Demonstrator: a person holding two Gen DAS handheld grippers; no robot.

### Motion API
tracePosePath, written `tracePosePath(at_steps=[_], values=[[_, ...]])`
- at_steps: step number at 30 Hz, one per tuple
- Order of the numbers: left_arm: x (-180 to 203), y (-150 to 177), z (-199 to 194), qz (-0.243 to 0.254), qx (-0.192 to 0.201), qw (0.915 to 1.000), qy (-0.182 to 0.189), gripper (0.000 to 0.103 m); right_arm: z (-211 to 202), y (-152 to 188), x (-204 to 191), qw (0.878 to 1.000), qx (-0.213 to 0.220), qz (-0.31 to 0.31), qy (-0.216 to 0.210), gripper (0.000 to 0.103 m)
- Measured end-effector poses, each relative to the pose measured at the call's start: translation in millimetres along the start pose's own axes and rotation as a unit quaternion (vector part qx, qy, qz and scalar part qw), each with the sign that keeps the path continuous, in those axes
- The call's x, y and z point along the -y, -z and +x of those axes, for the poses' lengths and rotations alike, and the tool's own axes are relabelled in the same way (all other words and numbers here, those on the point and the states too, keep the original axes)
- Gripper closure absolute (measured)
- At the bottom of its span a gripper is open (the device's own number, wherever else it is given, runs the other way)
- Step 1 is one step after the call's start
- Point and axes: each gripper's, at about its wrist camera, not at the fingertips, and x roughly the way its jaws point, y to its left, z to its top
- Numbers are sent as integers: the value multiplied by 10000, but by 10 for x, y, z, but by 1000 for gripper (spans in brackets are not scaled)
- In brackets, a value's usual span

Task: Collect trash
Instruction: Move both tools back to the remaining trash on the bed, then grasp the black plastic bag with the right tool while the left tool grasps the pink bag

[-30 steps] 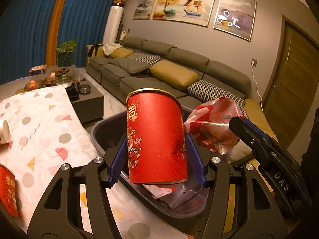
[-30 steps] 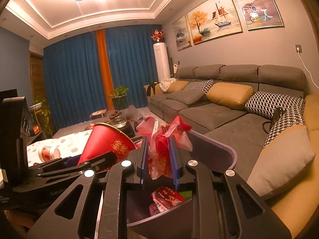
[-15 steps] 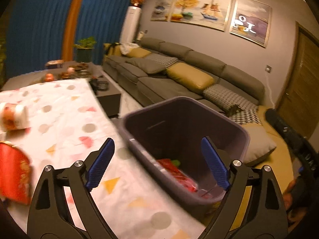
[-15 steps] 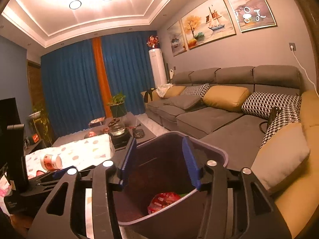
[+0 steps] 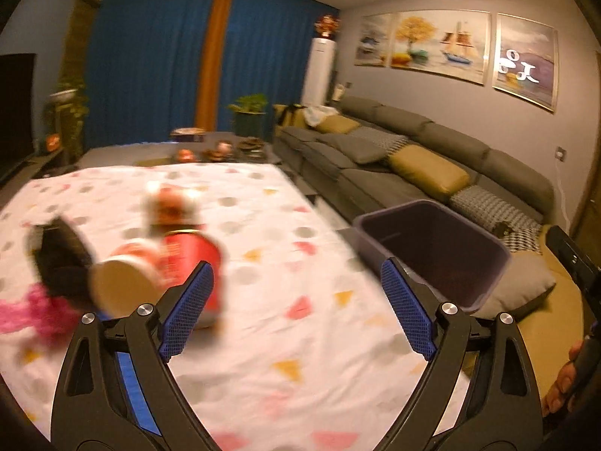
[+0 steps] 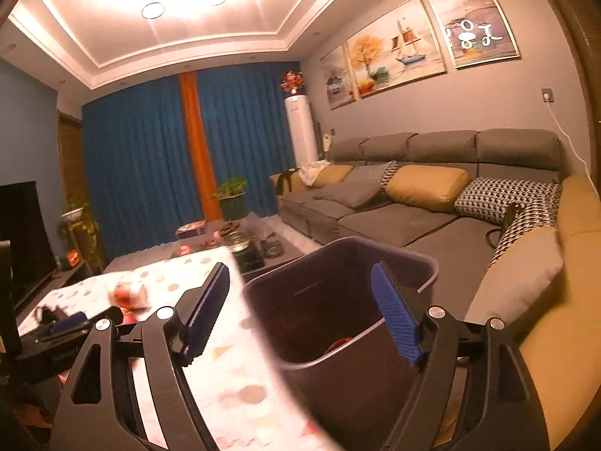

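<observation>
My left gripper (image 5: 296,282) stands open and empty above the white patterned tablecloth (image 5: 300,338). A red paper cup (image 5: 161,274) lies on its side just left of the gripper's left finger, blurred. Behind it is a white and red cup (image 5: 172,203). The dark bin (image 5: 432,251) stands off the table's right edge. My right gripper (image 6: 300,282) hovers over the bin (image 6: 413,259), its jaws opening with nothing between them. Red trash (image 6: 340,342) lies at the bottom of the bin. In the right wrist view the left gripper (image 6: 67,327) shows at the left.
A black object (image 5: 56,259) and a pink fluffy one (image 5: 26,312) lie on the cloth at the left. A grey sofa (image 6: 394,218) with cushions runs behind the bin. A low table (image 5: 225,150) with small items stands beyond the cloth. A hand (image 5: 563,387) shows at the right edge.
The left gripper let the red cup go over the bin and swung left over the table. The right gripper let go of the red plastic bag, which is gone from its jaws, and opened wider.
</observation>
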Motion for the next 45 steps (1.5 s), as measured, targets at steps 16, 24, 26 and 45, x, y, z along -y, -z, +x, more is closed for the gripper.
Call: tracePosePath(at_steps=[16, 24, 26, 45], values=[[-1533, 374, -1046, -688, 244, 9876, -1390, 14, -241, 341, -1321, 9906, -376, -503, -1217, 27], [-2173, 521, -1453, -1067, 335, 9761, -1864, 14, -189, 619, -2022, 9809, -652, -859, -1616, 27], [-2296, 528, -1523, -1150, 378, 9732, -1954, 14, -158, 655, -2154, 9785, -704, -943, -1695, 27], [-3055, 368, -1500, -1550, 370, 9503, -2675, 14, 468, 831, -3238, 9575, -1236, -1418, -2186, 36]])
